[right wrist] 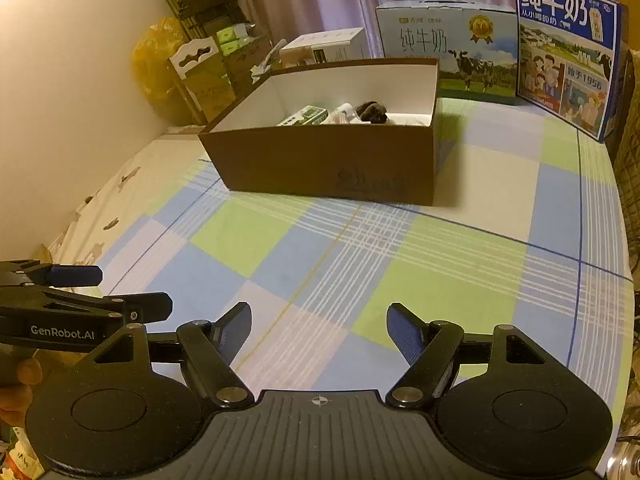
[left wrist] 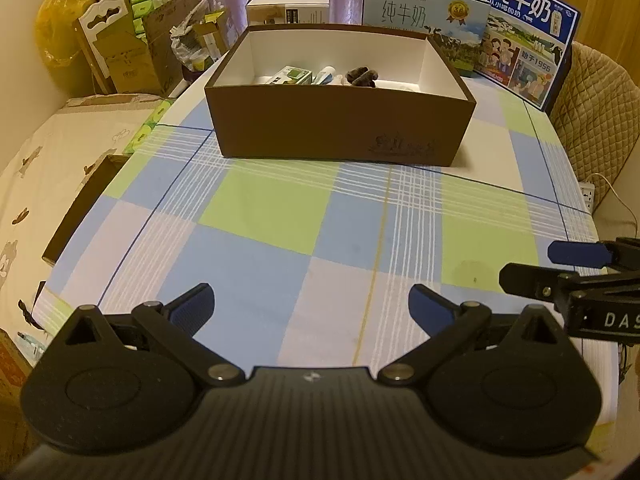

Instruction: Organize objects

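Two milk cartons (left wrist: 524, 36) reading 纯牛奶 behind brown box (left wrist: 340, 128); left tool (left wrist: 310, 306) marked GenRobot.AI, right tool (right wrist: 320, 326), both released

Far ahead of the left gripper (left wrist: 310, 306), beyond the brown box (left wrist: 340, 128), stands a pale blue milk carton (left wrist: 424, 12) printed "纯牛奶" with a gold medal badge, its number too small to read. To that carton's right leans a dark blue milk carton (left wrist: 528, 36) headed "纯牛奶" in large white characters, with a smaller line beneath too small to read surely and "1956" on its lower panel. The brown box carries a dark emblem on its near wall, illegible. The right gripper (left wrist: 560, 268), just right of the left one, shows "DAS" on its body. From the right wrist view, the left gripper's side reads "GenRobot.AI".
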Tool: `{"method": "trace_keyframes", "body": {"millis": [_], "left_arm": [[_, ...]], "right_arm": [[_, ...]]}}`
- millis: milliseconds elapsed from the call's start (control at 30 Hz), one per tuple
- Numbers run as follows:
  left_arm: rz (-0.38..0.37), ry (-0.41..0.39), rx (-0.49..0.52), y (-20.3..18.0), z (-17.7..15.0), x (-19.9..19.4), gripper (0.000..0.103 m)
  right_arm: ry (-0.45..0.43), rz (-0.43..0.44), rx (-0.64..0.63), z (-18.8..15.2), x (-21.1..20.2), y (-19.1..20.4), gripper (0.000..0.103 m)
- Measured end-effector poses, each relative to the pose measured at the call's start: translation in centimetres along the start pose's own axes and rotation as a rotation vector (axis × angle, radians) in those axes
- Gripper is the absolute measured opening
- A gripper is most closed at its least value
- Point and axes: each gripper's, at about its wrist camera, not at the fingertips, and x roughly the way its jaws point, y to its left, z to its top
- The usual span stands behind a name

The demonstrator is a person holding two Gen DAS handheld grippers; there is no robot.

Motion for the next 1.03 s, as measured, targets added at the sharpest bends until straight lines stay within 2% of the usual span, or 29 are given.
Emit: {"method": "trace_keyframes", "body": {"millis": [733, 1033], "left_arm": [[0.012, 0.012, -0.01, -0.9, 0.0, 0.1, 0.102], [-0.006, 0.008, -0.003, -0.2, 0.6, 0.8, 0.1]], "right_arm": [[0.018, 0.015, 0.018, -0.3, 0.4, -0.9, 0.072], [0.018, 0.006, 0.023, 0.2, 1.1, -0.3, 0.072]]}}
